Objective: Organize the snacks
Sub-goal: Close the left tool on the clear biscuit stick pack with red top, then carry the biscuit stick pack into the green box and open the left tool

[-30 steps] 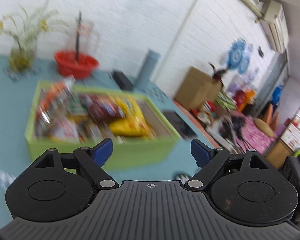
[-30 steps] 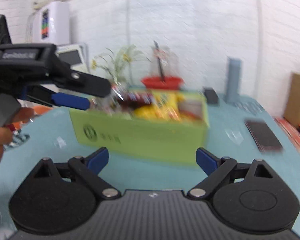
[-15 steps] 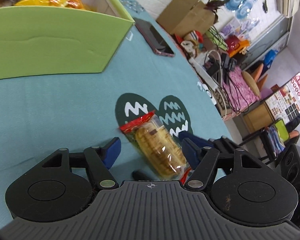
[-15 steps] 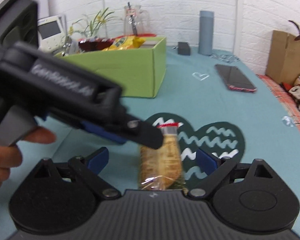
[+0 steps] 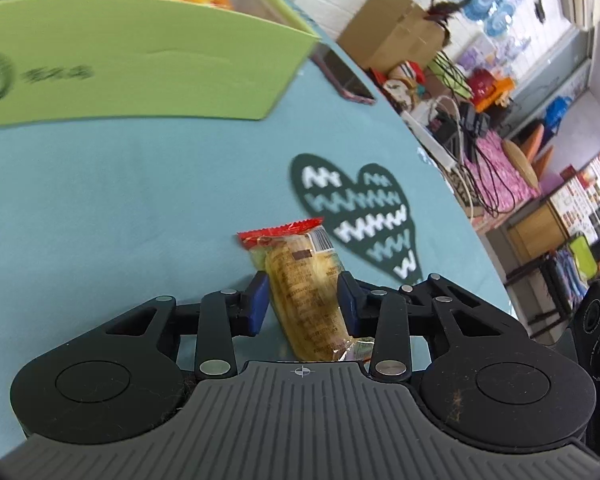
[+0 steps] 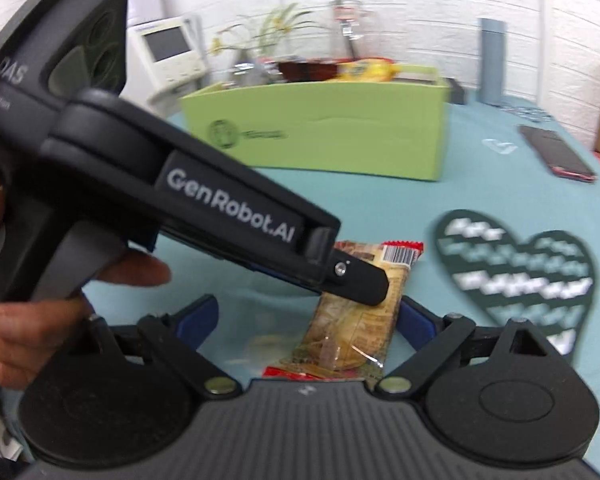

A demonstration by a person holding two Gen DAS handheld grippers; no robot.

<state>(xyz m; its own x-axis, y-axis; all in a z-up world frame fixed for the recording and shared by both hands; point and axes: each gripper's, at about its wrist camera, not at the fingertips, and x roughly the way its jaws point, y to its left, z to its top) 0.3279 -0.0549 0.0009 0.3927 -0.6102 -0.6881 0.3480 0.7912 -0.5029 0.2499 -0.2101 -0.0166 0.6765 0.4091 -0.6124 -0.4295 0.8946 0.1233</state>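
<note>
Left gripper (image 5: 303,304) has closed onto the snack packet (image 5: 306,300), ready for the green box (image 5: 140,80); right gripper (image 6: 308,320) stays spread apart.

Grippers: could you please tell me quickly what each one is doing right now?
Left gripper: shut on snack pack.
Right gripper: open, holding nothing.

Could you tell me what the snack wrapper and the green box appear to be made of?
The snack wrapper looks like thin glossy plastic film: clear, crinkled, with crimped red ends. The green box seems matte cardboard or paperboard: flat, thin walls with a printed logo.
</note>
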